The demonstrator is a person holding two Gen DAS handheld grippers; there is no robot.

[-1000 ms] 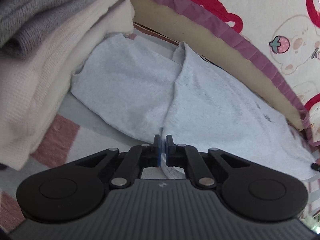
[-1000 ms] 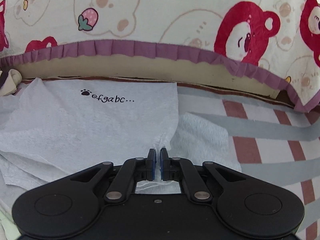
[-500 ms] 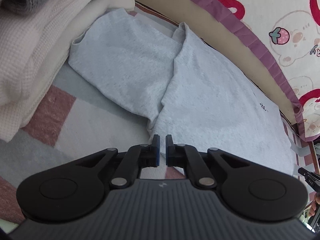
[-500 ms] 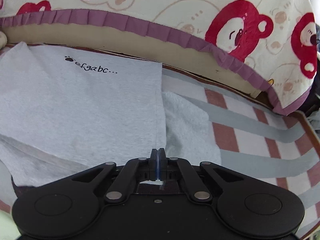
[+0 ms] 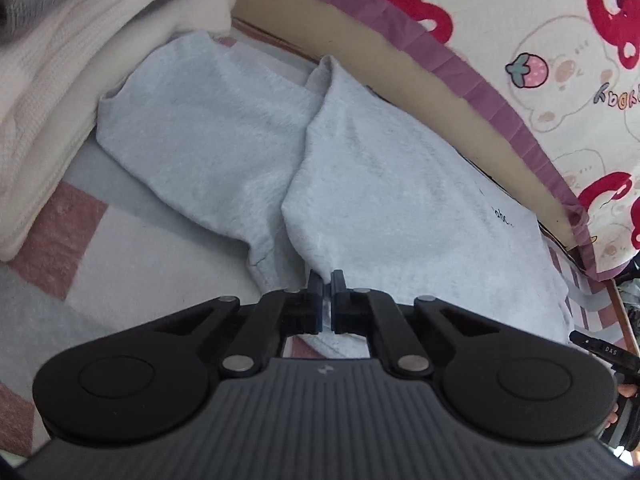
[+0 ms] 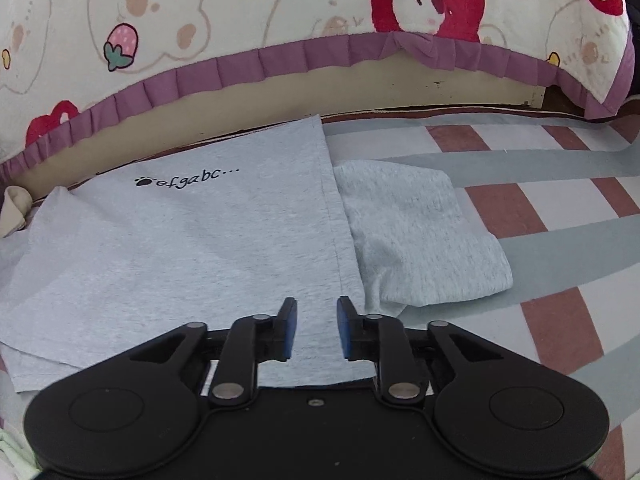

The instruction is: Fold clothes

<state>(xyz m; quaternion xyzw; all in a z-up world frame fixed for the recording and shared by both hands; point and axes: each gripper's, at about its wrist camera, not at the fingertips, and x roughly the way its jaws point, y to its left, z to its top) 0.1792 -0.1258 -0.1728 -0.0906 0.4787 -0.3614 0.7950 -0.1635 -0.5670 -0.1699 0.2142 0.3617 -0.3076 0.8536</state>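
Lying flat on a checked blanket (image 6: 560,216) of brick-red, white and grey squares is a light grey T-shirt (image 6: 192,248), its far edge close against the base of a bed; small black lettering reading "efgabc..." with a paw mark sits near that far edge; a side panel is folded over the body, and one sleeve (image 6: 416,232) sticks out from under the stitched hem to the right; from the left wrist view the garment (image 5: 400,208) shows a long raised crease running down its middle, with the other sleeve spread to the left; the left gripper (image 5: 326,286) has its blue-padded jaws nearly together, pinching a ridge of the shirt's near edge; the right gripper (image 6: 317,316) hangs over the folded panel with its jaws spread apart, nothing between them; a stack of folded cream and grey knitwear (image 5: 60,64) sits just left of the shirt; behind runs a purple ruffle on a bedspread (image 6: 280,8) printed with red bears and strawberries.
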